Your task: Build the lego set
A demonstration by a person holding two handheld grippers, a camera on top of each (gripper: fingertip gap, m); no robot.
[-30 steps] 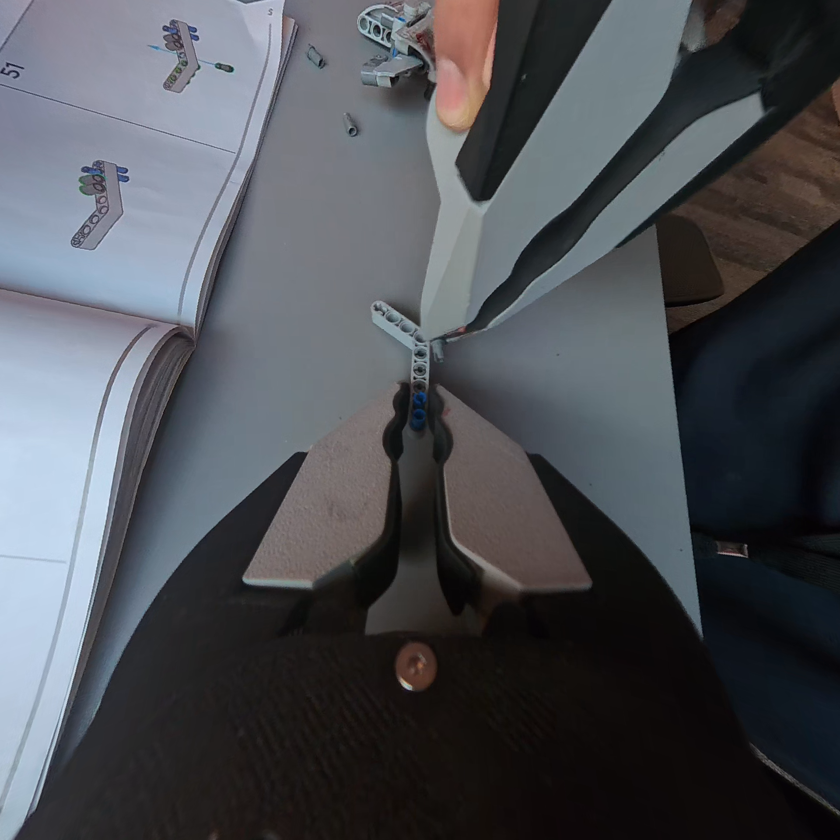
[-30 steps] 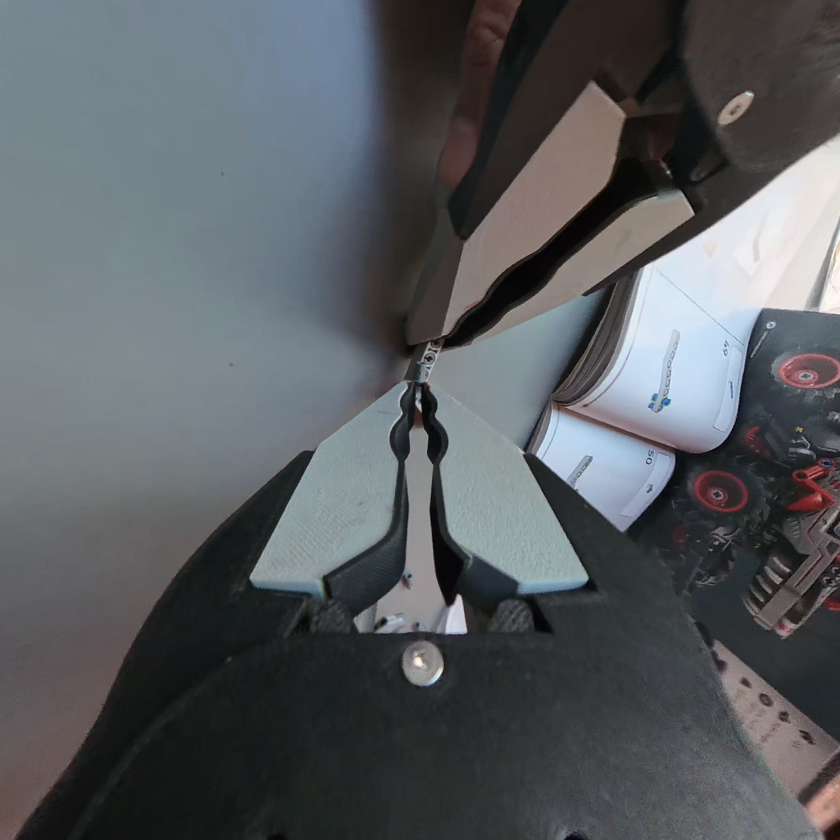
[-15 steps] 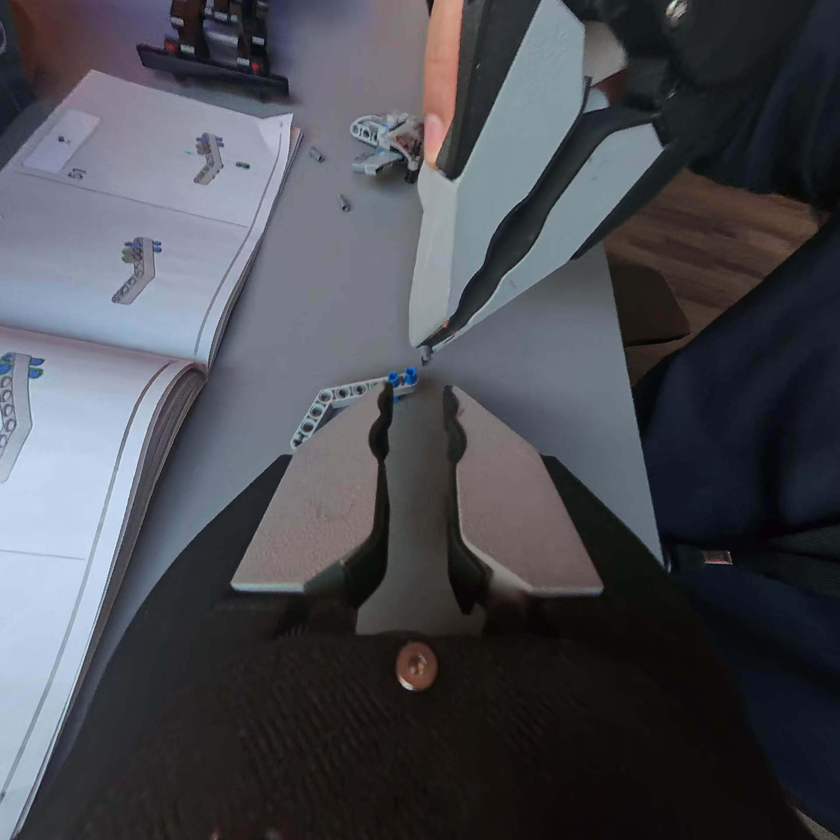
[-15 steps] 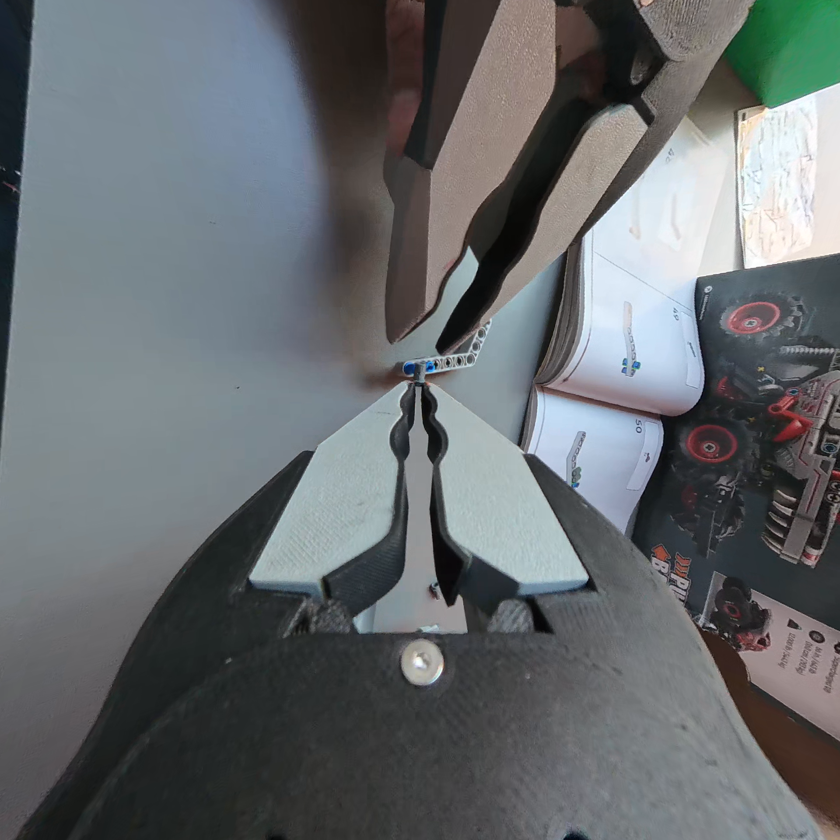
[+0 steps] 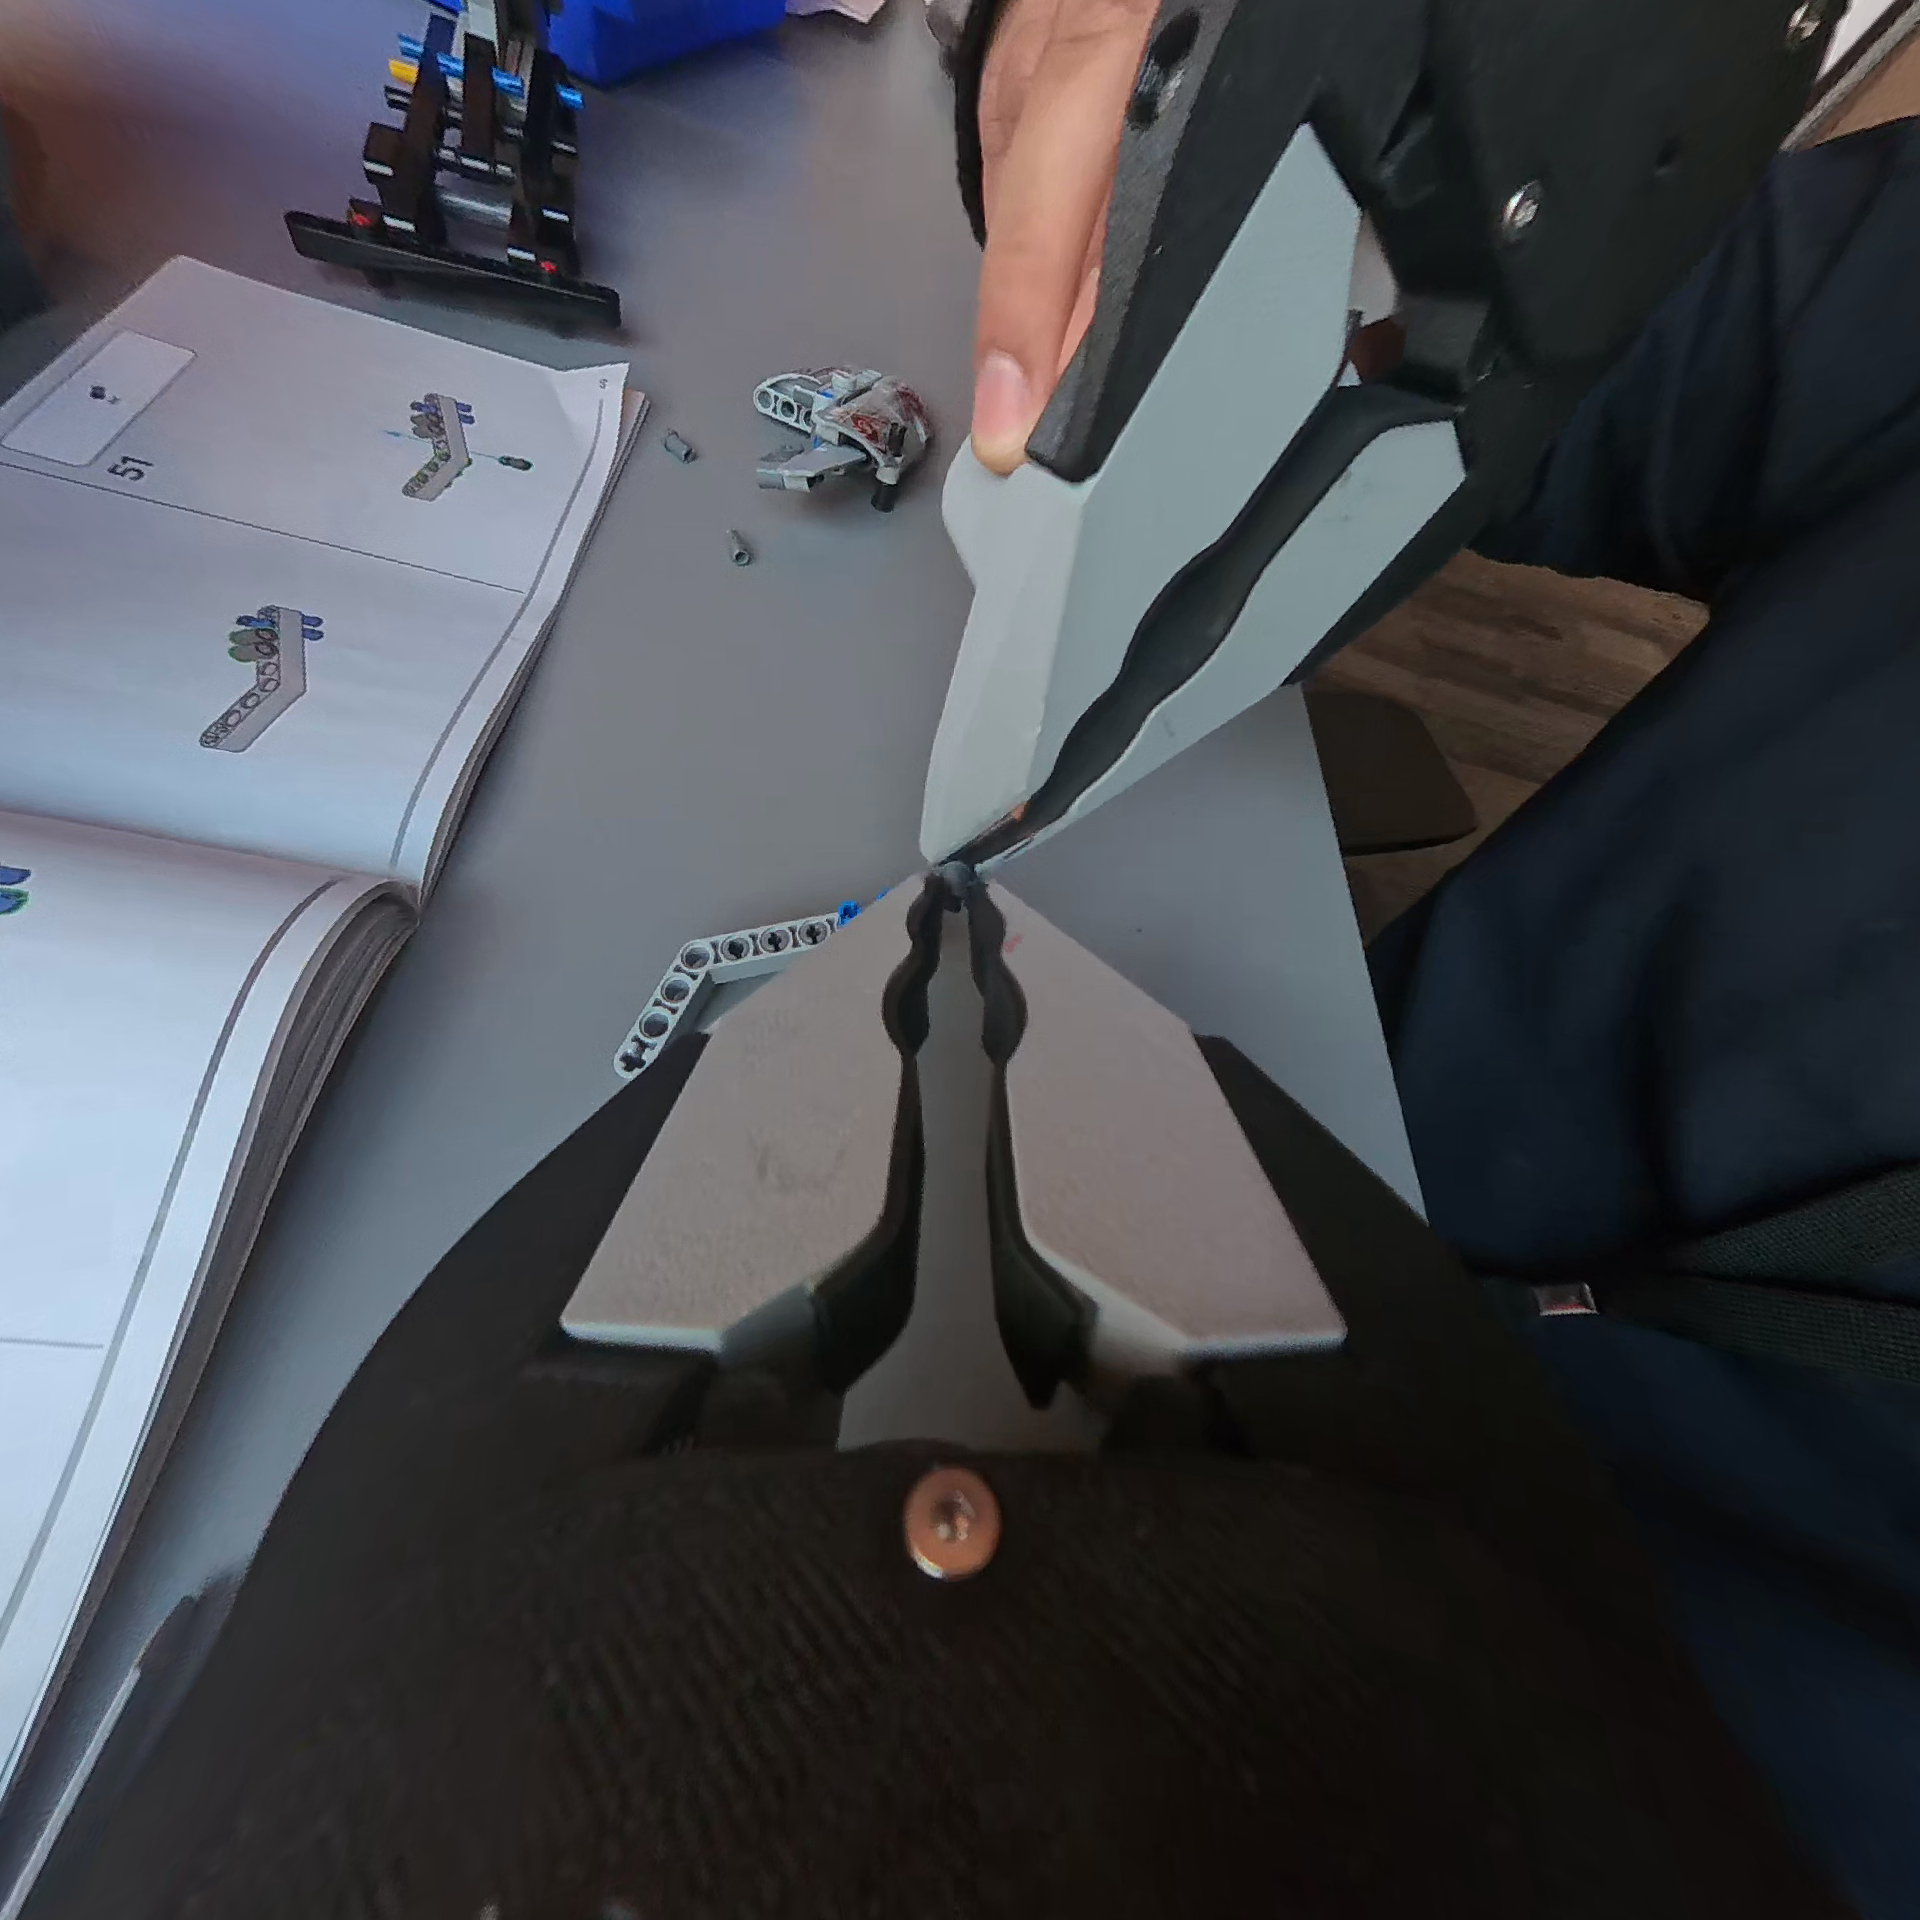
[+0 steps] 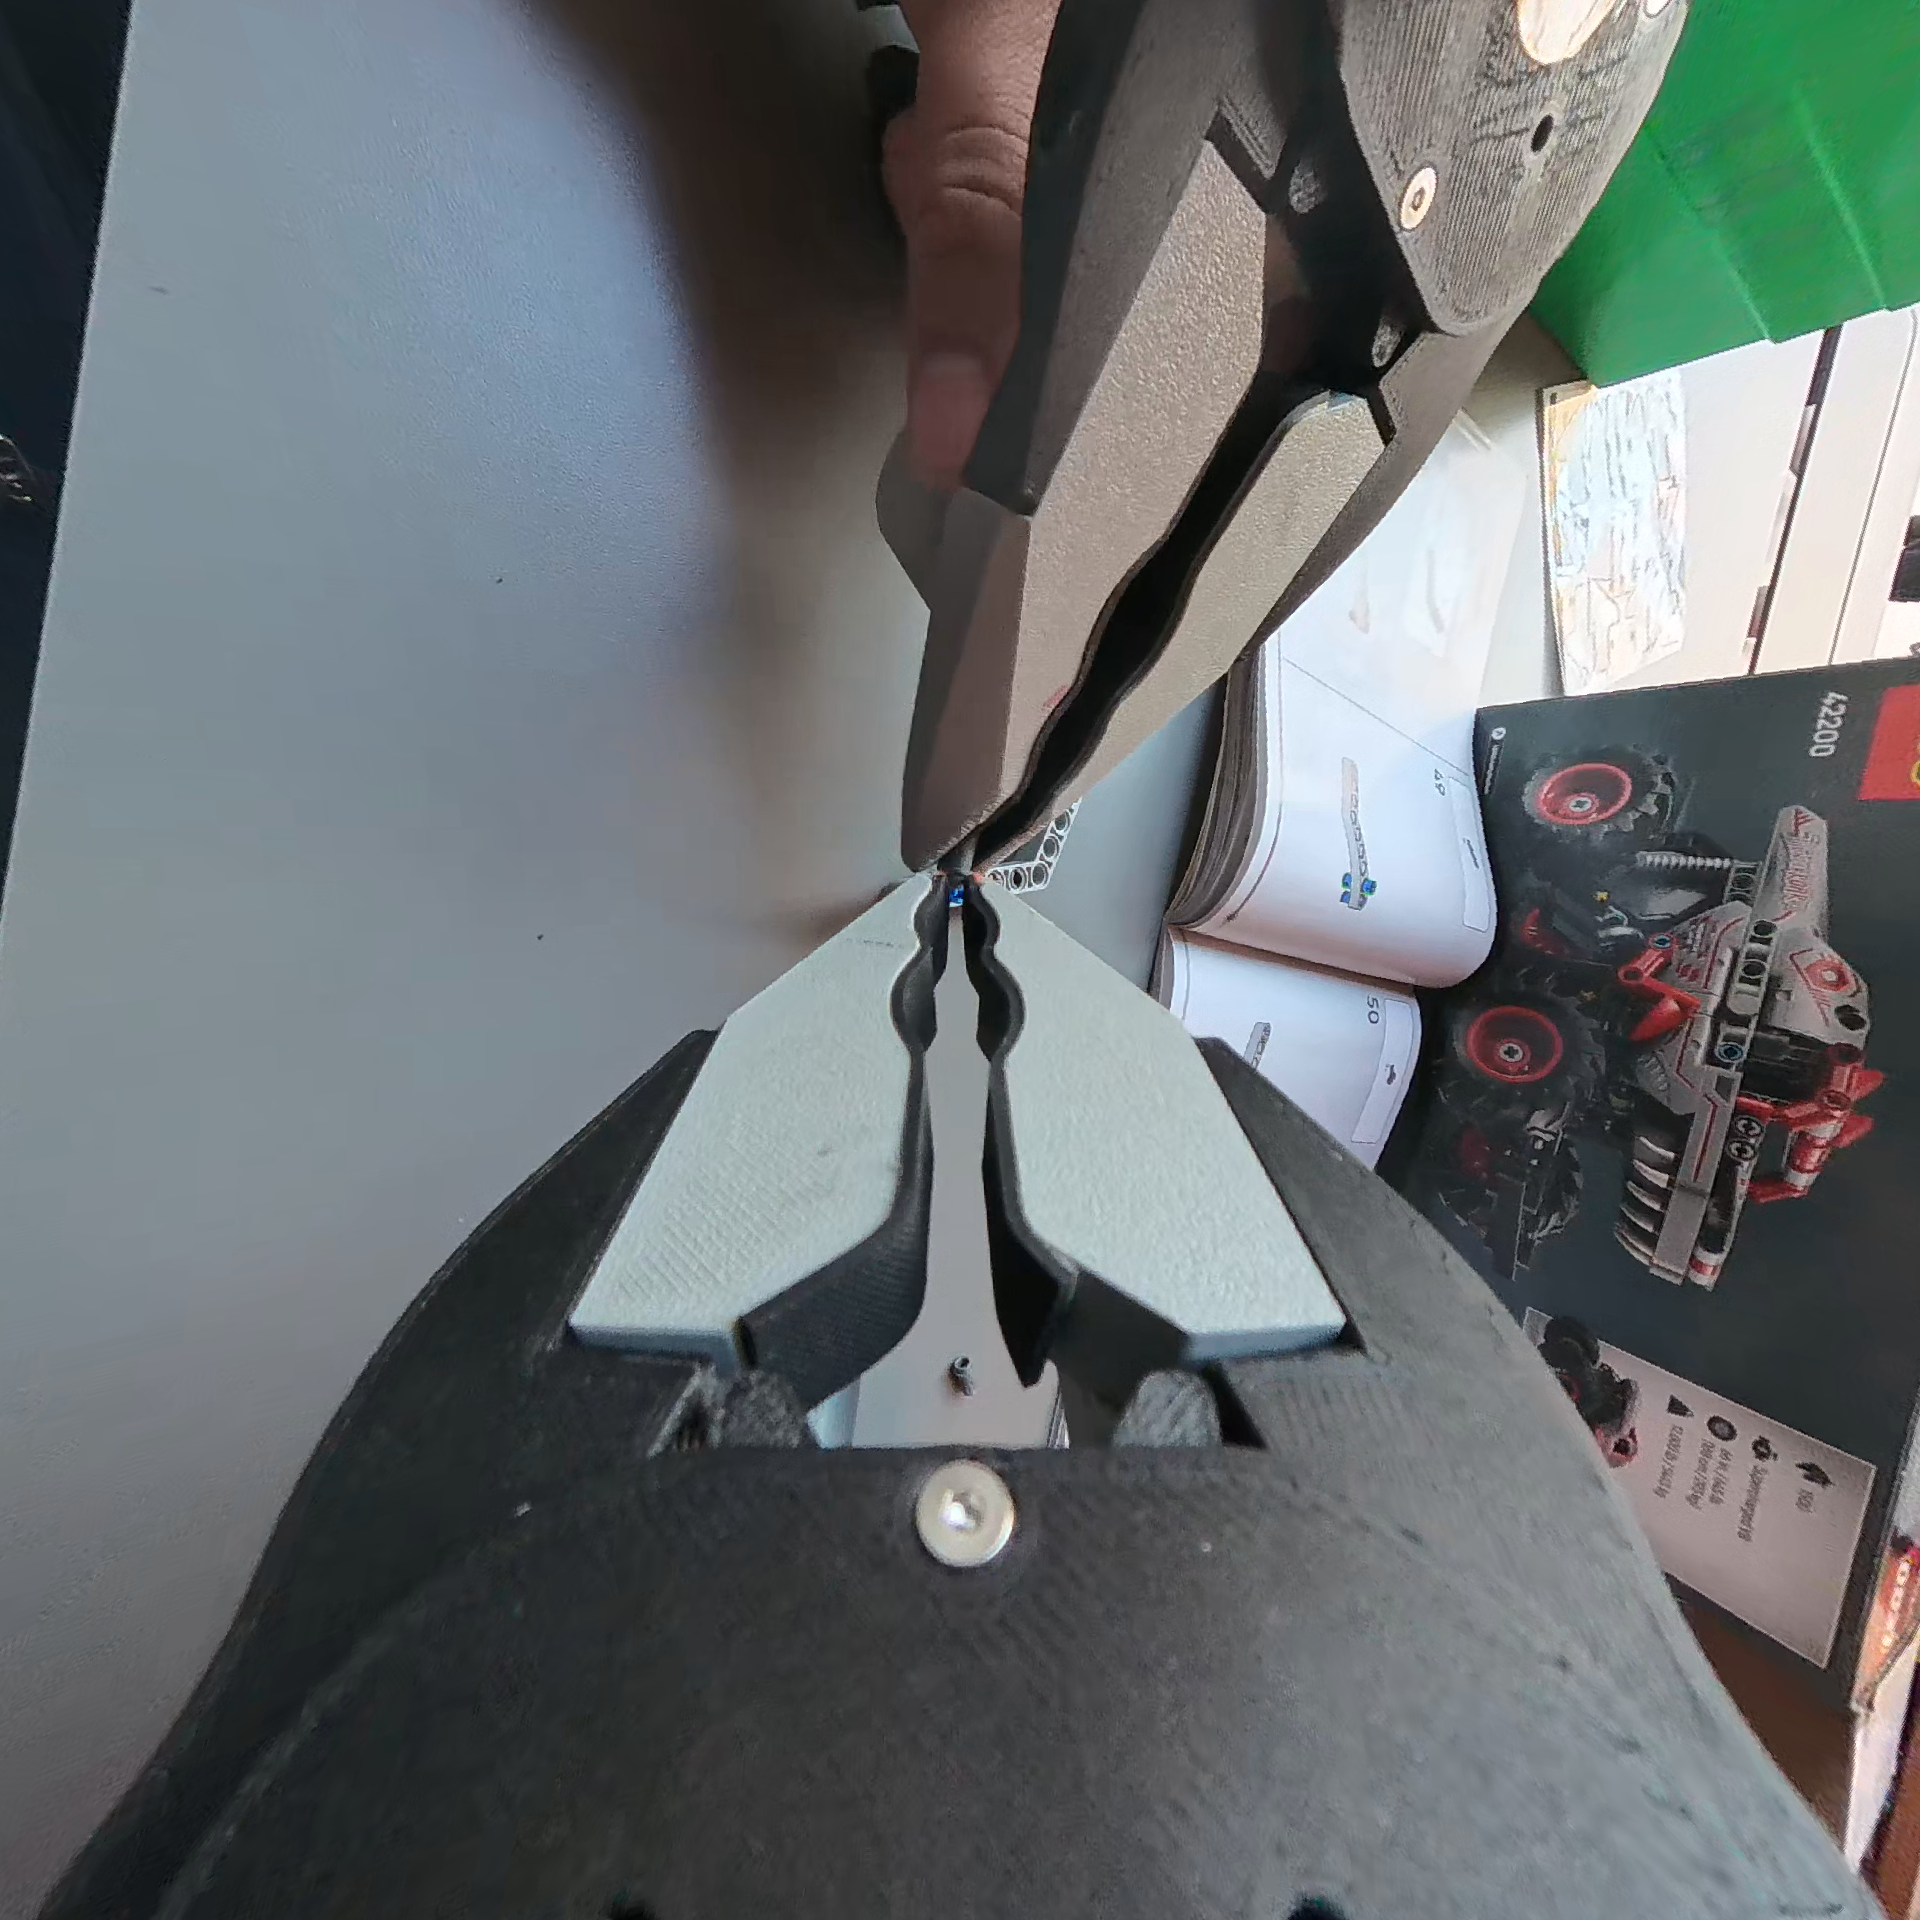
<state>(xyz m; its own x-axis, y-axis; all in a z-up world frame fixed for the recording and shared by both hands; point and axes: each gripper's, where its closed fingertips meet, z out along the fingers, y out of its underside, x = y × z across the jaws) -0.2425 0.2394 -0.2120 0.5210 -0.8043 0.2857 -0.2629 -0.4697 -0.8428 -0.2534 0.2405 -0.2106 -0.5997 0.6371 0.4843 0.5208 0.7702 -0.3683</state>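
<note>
A grey bent beam with blue pins hangs just above the grey table. Its pin end is hidden behind my left finger. My left gripper is shut, with a small dark pin between its tips. My right gripper comes down from the upper right, shut, tip to tip with the left. In the right wrist view my right gripper is shut on the same small pin. The left gripper meets it from above, and the beam shows just behind.
The open instruction book lies left. A small grey sub-assembly, two loose pins and a black build lie beyond. The set's box and a green box are past the book. The table edge is close on the right.
My left gripper let go of the beam and opened half a second ago. It has now shut again at the beam's pin end, against the right gripper's tips. The beam swung to lie leftward.
</note>
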